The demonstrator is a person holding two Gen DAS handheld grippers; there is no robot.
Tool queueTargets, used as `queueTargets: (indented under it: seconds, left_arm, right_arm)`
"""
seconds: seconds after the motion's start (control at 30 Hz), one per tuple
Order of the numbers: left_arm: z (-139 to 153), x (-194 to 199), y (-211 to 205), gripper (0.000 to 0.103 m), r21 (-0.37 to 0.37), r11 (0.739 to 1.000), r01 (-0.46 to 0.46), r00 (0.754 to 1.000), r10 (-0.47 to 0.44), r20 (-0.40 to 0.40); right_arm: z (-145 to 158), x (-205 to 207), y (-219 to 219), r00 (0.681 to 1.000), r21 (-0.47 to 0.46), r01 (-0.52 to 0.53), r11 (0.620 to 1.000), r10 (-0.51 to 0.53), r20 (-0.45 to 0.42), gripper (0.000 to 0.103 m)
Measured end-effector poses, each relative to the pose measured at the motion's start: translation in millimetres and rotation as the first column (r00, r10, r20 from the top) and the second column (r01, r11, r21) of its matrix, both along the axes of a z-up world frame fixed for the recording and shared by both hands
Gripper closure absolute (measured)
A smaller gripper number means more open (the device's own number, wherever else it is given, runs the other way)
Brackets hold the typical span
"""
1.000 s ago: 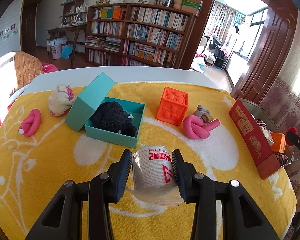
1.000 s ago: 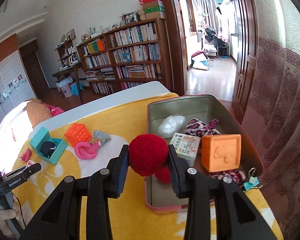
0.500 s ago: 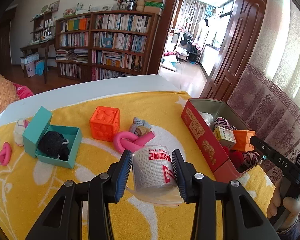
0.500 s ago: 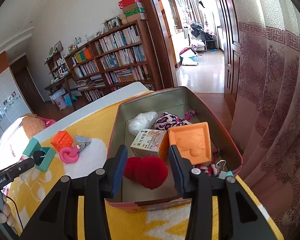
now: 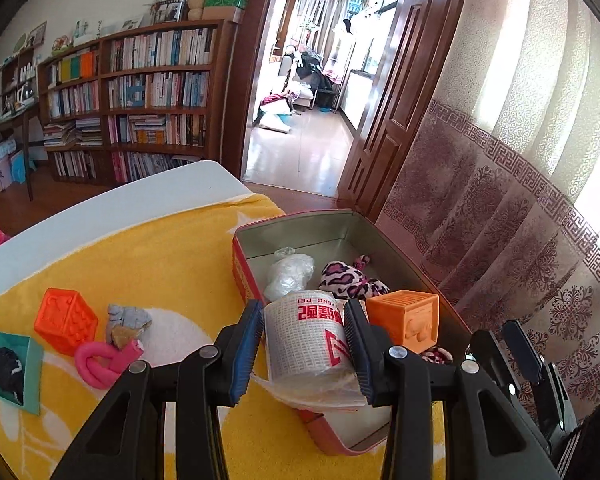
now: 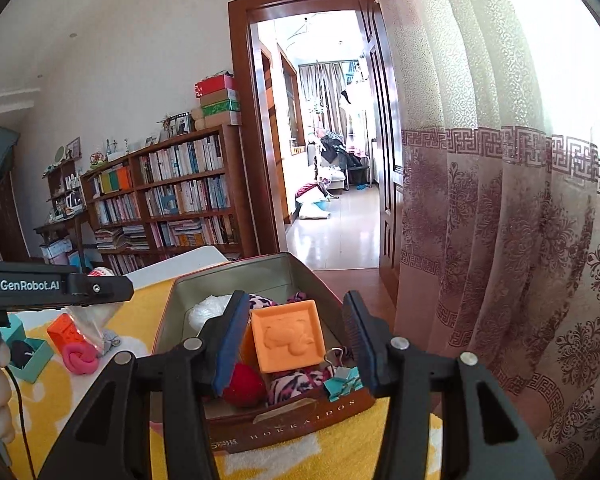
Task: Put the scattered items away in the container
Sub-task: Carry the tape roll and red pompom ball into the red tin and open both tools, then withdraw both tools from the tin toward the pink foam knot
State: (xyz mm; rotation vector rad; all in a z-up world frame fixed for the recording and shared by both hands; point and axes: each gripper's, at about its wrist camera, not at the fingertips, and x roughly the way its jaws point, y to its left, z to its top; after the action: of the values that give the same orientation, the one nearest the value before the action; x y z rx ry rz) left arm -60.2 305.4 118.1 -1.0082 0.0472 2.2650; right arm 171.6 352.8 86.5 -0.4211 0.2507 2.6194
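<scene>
My left gripper [image 5: 304, 340] is shut on a white paper roll with red print [image 5: 306, 340] and holds it above the near end of the red tin [image 5: 296, 222]. The tin holds an orange block [image 5: 406, 322], a leopard-print cloth [image 5: 350, 280] and a clear plastic bag [image 5: 290, 272]. My right gripper [image 6: 294, 338] is open and empty, raised over the tin [image 6: 236, 276]; the red pompom [image 6: 244, 384] lies inside beside the orange block [image 6: 288, 336] and a teal binder clip [image 6: 346, 380].
On the yellow towel [image 5: 148, 256] lie an orange cube [image 5: 66, 326], a pink foam knot [image 5: 102, 364], a grey cloth scrap [image 5: 126, 320] and a teal box with a black item [image 5: 6, 364]. A patterned curtain [image 5: 520, 240] hangs right of the tin.
My left gripper has carried the paper roll rightward to over the tin. My right gripper let go of the red pompom into the tin, opened wider and lifted back.
</scene>
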Motion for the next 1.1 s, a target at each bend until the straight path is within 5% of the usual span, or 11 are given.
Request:
queueTargets:
  seconds: [0.27, 0.33, 0.4, 0.8, 1.1]
  left_arm:
    - [-17, -37, 40, 0.059, -0.037, 0.999, -0.018, 0.999, 0.019, 0.039]
    - [-22, -41, 41, 0.049, -0.031, 0.999, -0.020, 0.997, 0.022, 0.069]
    - [-24, -40, 35, 0.026, -0.020, 0.999, -0.041, 0.997, 0.042, 0.070]
    - [-30, -26, -45, 0.026, 0.031, 0.985, -0.170, 0.980, 0.166, 0.107]
    - [-34, -12, -139, 0.026, 0.052, 0.951, -0.305, 0.948, 0.298, 0.114]
  right_arm:
    - [-5, -5, 0, 1.000, 0.006, -0.009, 1.000, 0.008, 0.011, 0.042]
    - [-7, -5, 3, 1.000, -0.006, -0.009, 1.000, 0.009, 0.016, 0.040]
    - [-8, -4, 6, 1.000, -0.019, -0.004, 1.000, 0.004, 0.015, 0.037]
    - [-11, -5, 6, 1.000, -0.015, 0.001, 1.000, -0.001, 0.026, 0.028]
    - [-9, -8, 4, 0.999, 0.009, 0.028, 1.000, -0.028, 0.039, 0.027]
